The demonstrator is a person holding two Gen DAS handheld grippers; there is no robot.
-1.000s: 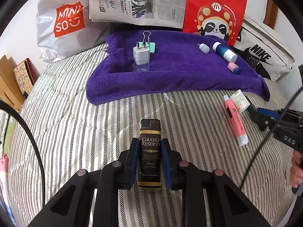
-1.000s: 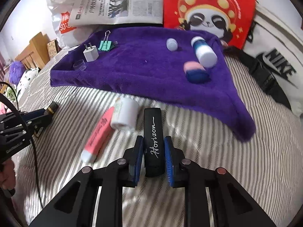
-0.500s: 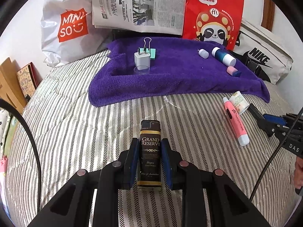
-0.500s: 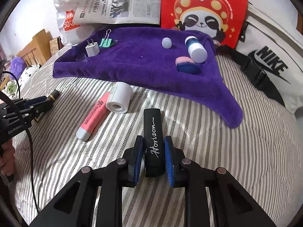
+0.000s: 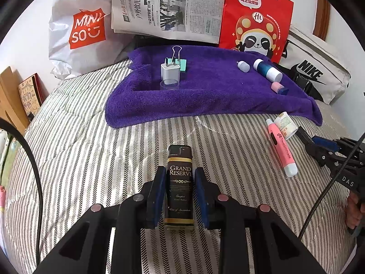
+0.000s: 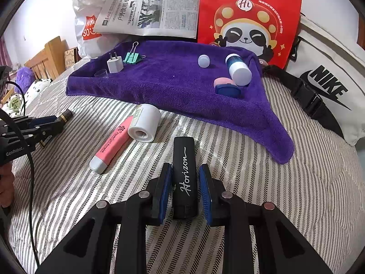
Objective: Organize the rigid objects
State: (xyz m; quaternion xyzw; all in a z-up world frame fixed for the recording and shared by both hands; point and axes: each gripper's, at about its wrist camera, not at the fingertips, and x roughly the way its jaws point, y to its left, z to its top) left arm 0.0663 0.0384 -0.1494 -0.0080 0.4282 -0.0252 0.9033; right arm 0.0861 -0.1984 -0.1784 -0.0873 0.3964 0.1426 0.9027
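Note:
A dark "Grand Reserve" lighter (image 5: 180, 182) lies on the striped bed cover between the pads of my left gripper (image 5: 180, 169), which sit close against its sides. A black "Horizon" lighter (image 6: 184, 171) lies between the pads of my right gripper (image 6: 186, 166). Those jaws are opening, and a gap shows on each side of it. A pink highlighter (image 6: 111, 143) and a white roll (image 6: 144, 123) lie just left of it. On the purple towel (image 6: 173, 84) rest a white charger plug (image 6: 114, 65), a green binder clip (image 6: 131, 57), a small white cap (image 6: 203, 61), a blue-and-white bottle (image 6: 238, 69) and a pink-and-blue piece (image 6: 225, 86).
Propped behind the towel are a white Miniso bag (image 5: 84, 32), a newspaper (image 5: 166, 9) and a red panda bag (image 5: 255, 18). A white Nike bag (image 6: 326, 86) with a black strap borders the right. A wooden headboard (image 6: 43, 59) and plush toys sit at far left.
My right gripper's jaws have parted from the black Horizon lighter, which now lies loose between them. The left gripper still flanks its lighter in the same spot.

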